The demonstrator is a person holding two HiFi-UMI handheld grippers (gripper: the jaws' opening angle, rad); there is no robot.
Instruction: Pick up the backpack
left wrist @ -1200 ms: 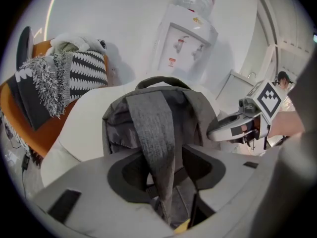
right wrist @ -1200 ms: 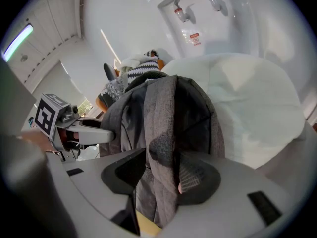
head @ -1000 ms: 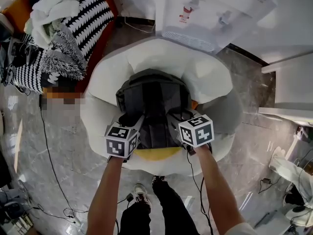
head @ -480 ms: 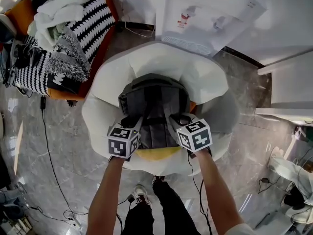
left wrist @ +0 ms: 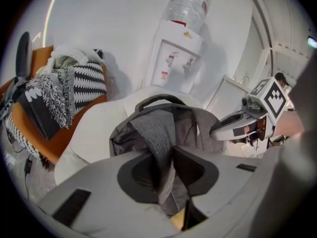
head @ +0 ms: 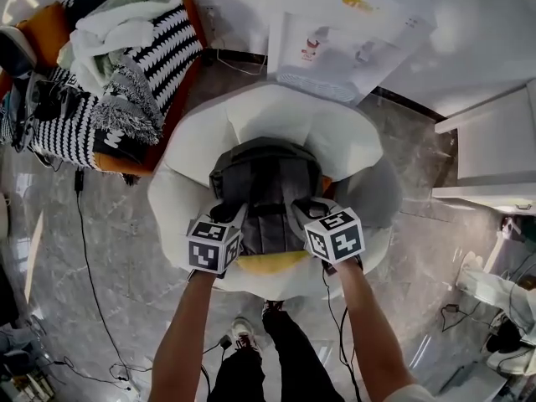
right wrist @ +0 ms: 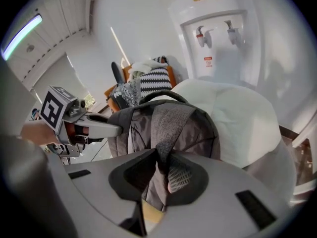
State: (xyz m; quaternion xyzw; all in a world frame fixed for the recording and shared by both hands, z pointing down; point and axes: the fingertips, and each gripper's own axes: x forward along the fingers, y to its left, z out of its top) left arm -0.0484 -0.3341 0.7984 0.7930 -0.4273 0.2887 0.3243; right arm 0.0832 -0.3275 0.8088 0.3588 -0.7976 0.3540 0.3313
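My left gripper (left wrist: 163,167) has just been closing, and its jaws now stand narrow, pinched on the left shoulder strap (left wrist: 156,133), a band of grey woven cloth that runs up from between the pads to the top of the bag. My right gripper (right wrist: 161,170) has also just been closing and is now narrow on the right shoulder strap (right wrist: 171,120), with a bit of the mesh lining showing at the pad. Both grips sit low on the straps, near where they come off the bottom of the backpack (head: 266,178). The bag itself lies on its front, straps up, in the hollow of a white beanbag (head: 335,132), with its top handle (left wrist: 158,99) at the far end, towards the water dispenser (head: 335,48). A yellow thing (head: 268,264) peeks out at the near end of the bag, just beside my grippers; I cannot tell what it is. I judge the bag soft and floppy: the cloth looks slack and creased, so the body will likely sag and swing between the two straps as it comes up. How heavy it is I cannot tell from here. The straps are padded and rough-woven, so they should not slip much, but they are thick and will squash under the pads. With both straps held evenly the load should hang balanced. The top handle would also serve as a hold.
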